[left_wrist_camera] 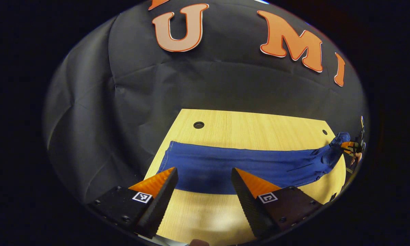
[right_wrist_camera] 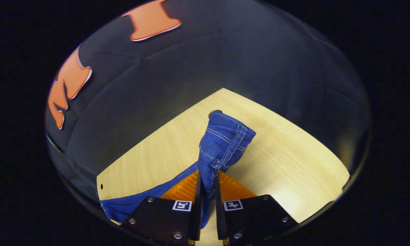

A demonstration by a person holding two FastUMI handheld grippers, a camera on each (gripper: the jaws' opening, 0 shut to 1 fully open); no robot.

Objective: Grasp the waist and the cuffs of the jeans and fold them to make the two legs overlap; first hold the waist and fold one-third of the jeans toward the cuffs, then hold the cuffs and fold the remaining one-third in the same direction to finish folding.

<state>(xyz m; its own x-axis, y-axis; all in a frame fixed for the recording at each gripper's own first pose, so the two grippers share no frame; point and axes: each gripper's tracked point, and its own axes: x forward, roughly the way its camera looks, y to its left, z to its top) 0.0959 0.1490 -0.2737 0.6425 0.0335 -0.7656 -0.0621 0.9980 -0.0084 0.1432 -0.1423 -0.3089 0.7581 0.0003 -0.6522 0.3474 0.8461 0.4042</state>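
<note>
The blue jeans (left_wrist_camera: pixel 245 165) lie stretched in a long strip across the wooden table (left_wrist_camera: pixel 259 124), legs overlapped. My left gripper (left_wrist_camera: pixel 203 170) stands open just above the cuff end at the strip's left, fingers apart with denim showing between them. At the far right of the left gripper view the right gripper (left_wrist_camera: pixel 352 147) holds the waist end raised off the table. In the right gripper view my right gripper (right_wrist_camera: pixel 207 179) is shut on the bunched waistband (right_wrist_camera: pixel 225 138), which sticks up past the fingertips. The rest of the jeans (right_wrist_camera: pixel 129 205) trails off to the lower left.
The table (right_wrist_camera: pixel 286 160) has a round hole (left_wrist_camera: pixel 198 125) near its back left corner, another hole (left_wrist_camera: pixel 324 132) at the back right, and a small hole (right_wrist_camera: pixel 101 186) by an edge. The booth's black cloth wall stands close behind. Bare wood lies before and behind the jeans.
</note>
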